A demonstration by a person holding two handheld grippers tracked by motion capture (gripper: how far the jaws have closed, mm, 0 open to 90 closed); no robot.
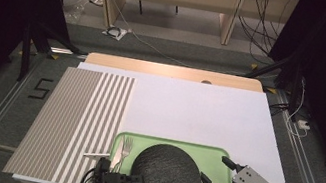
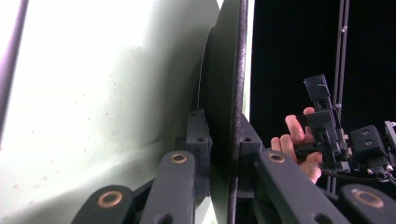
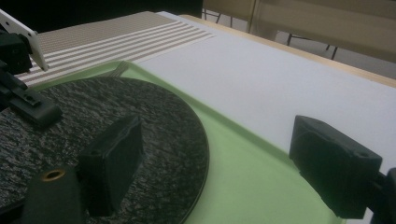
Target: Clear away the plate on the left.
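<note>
Left jaws pinch the plate rim, right jaws wait wide.
High view: dark plate [image 1: 166,177] sits in the green tray [image 1: 217,154], fork [image 1: 125,148] beside it. Left gripper view: left gripper [image 2: 223,154] is clamped on the rim; lift level. Right gripper view: right gripper [image 3: 219,161] gapes empty, one jaw over the plate's edge; bring it onto the rim before lifting.

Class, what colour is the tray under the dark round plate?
Pale green; the tray shows best in the high view, under the speckled dark plate.

You had one dark speckled plate [image 1: 166,177] on one green tray [image 1: 213,153], with one fork [image 1: 127,147] lying in that tray. One striped placemat [image 1: 77,122] and one white sheet [image 1: 207,114] covered the table. You worked with two grippers, left gripper [image 1: 137,180] and right gripper [image 1: 215,171].
</note>
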